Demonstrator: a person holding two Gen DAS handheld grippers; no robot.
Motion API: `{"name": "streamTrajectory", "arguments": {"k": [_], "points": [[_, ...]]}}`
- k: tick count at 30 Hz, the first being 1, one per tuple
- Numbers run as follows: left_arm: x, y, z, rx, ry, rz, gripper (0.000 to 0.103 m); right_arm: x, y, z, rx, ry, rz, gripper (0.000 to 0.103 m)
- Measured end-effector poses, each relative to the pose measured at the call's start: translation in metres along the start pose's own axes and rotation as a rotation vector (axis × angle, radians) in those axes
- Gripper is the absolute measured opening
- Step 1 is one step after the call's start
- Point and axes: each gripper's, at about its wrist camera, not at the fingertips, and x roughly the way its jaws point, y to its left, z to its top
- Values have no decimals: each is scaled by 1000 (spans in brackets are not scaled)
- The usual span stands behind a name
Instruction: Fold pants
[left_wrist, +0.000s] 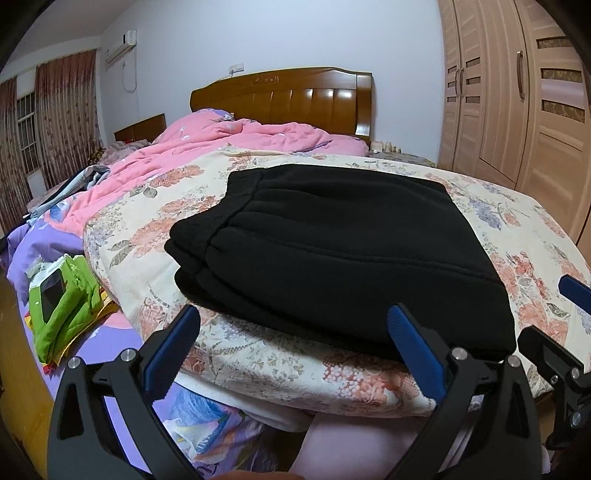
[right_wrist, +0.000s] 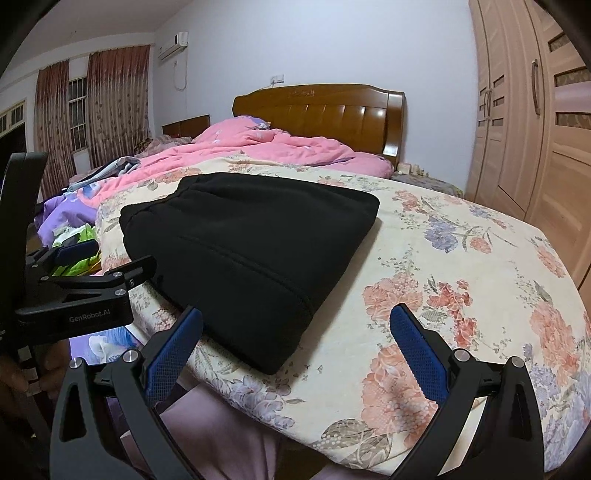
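The black pants lie folded into a thick rectangular stack on the floral bedspread, near the foot edge of the bed, with the gathered elastic waistband at the stack's left end. The left gripper hovers just short of the near edge of the pants, its blue-padded fingers spread wide and holding nothing; the right finger's tip overlaps the stack's near edge in view, though contact cannot be judged. The right gripper sits off the near right corner of the pants, jaws likewise spread apart and empty, over bare bedspread. Beyond the pants, a rumpled pink quilt stretches toward the wooden headboard. Left of the pants, a green cloth lies on purple bedding. A wardrobe stands to the right of the pants.
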Motion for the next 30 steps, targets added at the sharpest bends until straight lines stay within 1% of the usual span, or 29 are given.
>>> {"name": "streamTrajectory", "arguments": {"k": [30], "points": [[1,7,0,-20,8,0,101,2,1,-2,-11,9,6,98]]}}
